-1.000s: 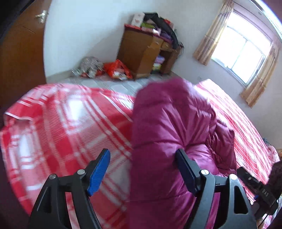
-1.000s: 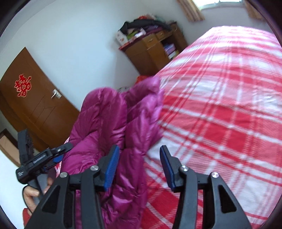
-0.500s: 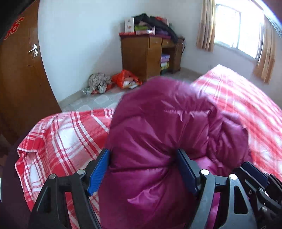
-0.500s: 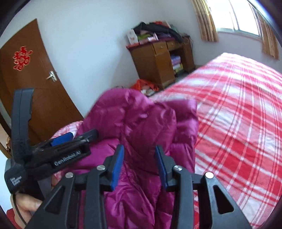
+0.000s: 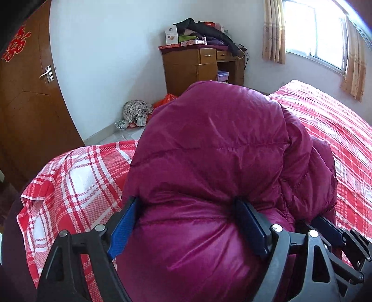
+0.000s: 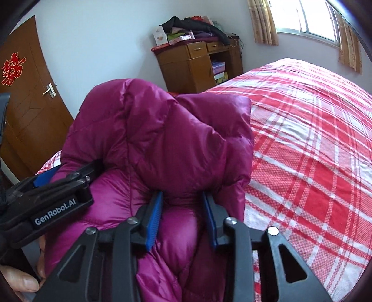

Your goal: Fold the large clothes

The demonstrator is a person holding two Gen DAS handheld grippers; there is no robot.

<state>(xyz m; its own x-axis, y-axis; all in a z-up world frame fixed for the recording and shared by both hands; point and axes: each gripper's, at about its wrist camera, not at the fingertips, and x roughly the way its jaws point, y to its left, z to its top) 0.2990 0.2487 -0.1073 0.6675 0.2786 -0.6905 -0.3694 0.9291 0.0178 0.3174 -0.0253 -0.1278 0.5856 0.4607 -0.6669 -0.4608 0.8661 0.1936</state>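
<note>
The magenta down jacket (image 5: 216, 148) is bunched in a puffy heap near the corner of the bed (image 5: 74, 185), on its red-and-white plaid cover. On the door side of the jacket a strip of plaid shows, ending in the cover's turned-up corner edge. On the window side of the jacket the bed (image 6: 313, 144) runs wide and bare toward the curtains (image 6: 262, 21), giving the most open room. Beyond the jacket stands a wooden desk (image 5: 197, 67) piled with clothes and boxes, and bags lie on the floor (image 5: 137, 113) between the door (image 5: 30, 93) and the desk.

The left claw (image 5: 188, 223) is spread wide, and a thick fold of the jacket fills the gap, bulging against both blue pads. The right claw (image 6: 183, 213) stands narrower, its pads pressing a fold of the jacket (image 6: 162, 134) between them. In the right wrist view the left claw (image 6: 67, 183) sits just beside the right one, touching the same heap.

A second ago the left claw stood empty beside the jacket, with plaid showing between its pads; now the padding fills it. The right claw was spread then and has since narrowed onto its fold. Both claws have drawn together, and the jacket is bundled higher.
</note>
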